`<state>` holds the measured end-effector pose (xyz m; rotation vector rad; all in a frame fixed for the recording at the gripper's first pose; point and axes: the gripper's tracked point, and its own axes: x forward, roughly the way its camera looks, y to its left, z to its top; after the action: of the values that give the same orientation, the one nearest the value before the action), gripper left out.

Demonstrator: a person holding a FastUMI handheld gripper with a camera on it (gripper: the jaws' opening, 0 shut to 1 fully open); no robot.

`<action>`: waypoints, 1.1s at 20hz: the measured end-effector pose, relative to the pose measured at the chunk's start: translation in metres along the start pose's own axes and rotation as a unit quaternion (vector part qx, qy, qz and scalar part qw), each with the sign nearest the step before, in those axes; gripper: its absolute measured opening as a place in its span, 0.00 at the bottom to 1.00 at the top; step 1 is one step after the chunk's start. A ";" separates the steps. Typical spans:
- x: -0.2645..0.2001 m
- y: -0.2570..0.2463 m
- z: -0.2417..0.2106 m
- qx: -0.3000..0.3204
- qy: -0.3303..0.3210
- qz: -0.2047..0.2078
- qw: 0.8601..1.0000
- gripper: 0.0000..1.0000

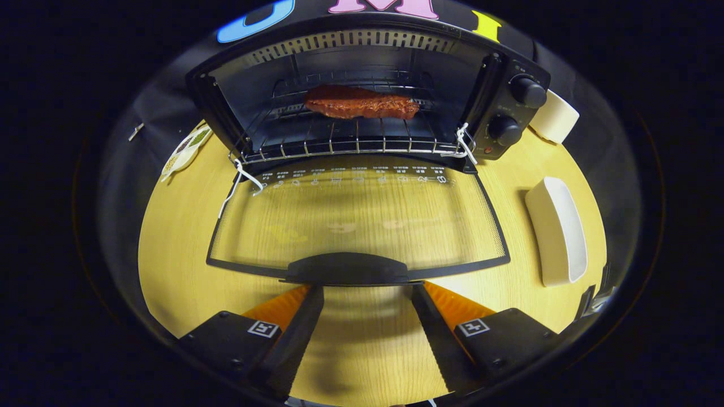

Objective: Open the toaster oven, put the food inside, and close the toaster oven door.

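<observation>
Food is inside, door is down, gripper waits at the handle.

Gripper view: the gripper [366, 291] is wide open and holds nothing; its fingertips [310, 294] stand just under the two ends of the handle [346, 268], probably to lift it. The door [356, 217] lies flat on the table [169, 249], so the oven [367, 96] is open. The food [361, 103] rests on the rack [345, 141], deep inside, so I judge only closing remains. A white dish [557, 229] lies aside, right of the door.
</observation>
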<state>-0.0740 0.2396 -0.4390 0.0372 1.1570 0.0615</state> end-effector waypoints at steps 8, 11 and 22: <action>-0.021 0.000 0.010 0.002 -0.040 0.026 0.999 0.98; -0.033 0.000 0.015 -0.005 -0.062 0.031 0.998 0.99; -0.070 0.002 0.042 0.023 -0.129 0.052 0.990 0.98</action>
<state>-0.0635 0.2369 -0.3578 0.1420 0.8969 0.1193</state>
